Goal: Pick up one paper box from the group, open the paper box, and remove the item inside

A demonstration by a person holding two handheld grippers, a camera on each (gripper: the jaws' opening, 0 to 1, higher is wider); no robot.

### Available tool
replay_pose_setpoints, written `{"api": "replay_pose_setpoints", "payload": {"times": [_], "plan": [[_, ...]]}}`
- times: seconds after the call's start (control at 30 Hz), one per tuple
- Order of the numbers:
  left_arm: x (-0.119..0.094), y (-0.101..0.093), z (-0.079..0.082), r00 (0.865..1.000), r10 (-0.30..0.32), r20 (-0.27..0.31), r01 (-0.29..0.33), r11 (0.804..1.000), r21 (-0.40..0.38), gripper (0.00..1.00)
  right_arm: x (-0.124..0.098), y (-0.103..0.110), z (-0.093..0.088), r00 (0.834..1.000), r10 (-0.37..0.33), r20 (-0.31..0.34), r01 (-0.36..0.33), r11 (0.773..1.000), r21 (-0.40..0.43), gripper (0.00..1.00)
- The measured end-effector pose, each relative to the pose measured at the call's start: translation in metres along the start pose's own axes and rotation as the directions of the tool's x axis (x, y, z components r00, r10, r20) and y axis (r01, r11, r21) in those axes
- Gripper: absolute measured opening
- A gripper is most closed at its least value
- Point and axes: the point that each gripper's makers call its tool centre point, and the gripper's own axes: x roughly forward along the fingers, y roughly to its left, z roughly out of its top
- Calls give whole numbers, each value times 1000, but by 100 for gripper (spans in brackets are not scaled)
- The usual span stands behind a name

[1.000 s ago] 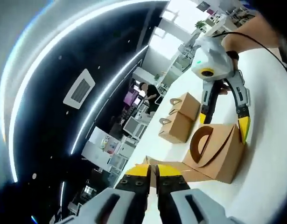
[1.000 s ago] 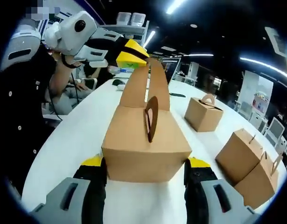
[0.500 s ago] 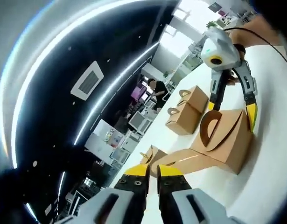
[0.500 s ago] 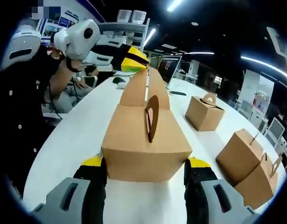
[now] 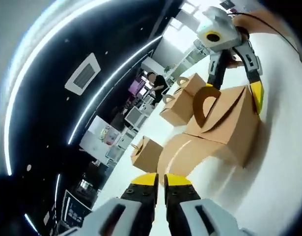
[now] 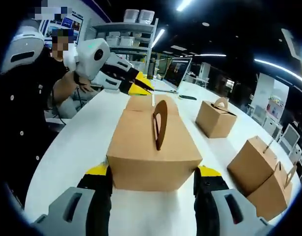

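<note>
While the left gripper (image 5: 159, 178) points its two yellow tips toward the paper box (image 5: 224, 123), those tips sit close together with only a thin gap, and I can see nothing pinched between them. In the left gripper view, the box lies ahead and off to the right on the white table (image 5: 273, 196). A brown flap (image 5: 182, 153) folds out flat from the box toward this gripper, so the flap is the nearest part to grab. The right gripper (image 5: 234, 86) reaches in from the far side, one jaw on each side of the box. More boxes (image 5: 182, 98) sit behind, and a small one (image 5: 146, 152) is just beside the flap.

In the right gripper view, the right gripper (image 6: 153, 176) has its jaws wide apart with the box (image 6: 153, 147) squeezed between them. The box runs long-ways straight out from this gripper. Its handle (image 6: 160, 123) stands up on top. The left gripper (image 6: 136, 86) hangs just past the far end of the box, near the flap (image 6: 146, 103) lying there. So I think the left one is nearer the open end and should pull, while the right one holds. Three other boxes (image 6: 215, 119) rest well apart on the right.
</note>
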Motion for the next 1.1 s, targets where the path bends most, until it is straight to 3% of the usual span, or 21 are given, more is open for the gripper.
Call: {"api": "replay_pose_setpoints", "payload": {"times": [0.4,0.53,1.1], "plan": [[21,-35,-12,996,-87,-21,88,995,42,7,1,1,1,1000,1,2,-1,1000,0,67],[26,-49,-10,993,-118,-24,119,991,68,7,1,0,1,1000,3,2,-3,1000,-1,67],[34,-72,2,984,-180,-18,180,971,155,8,3,0,2,1000,10,-5,-10,1000,-11,67]]}}
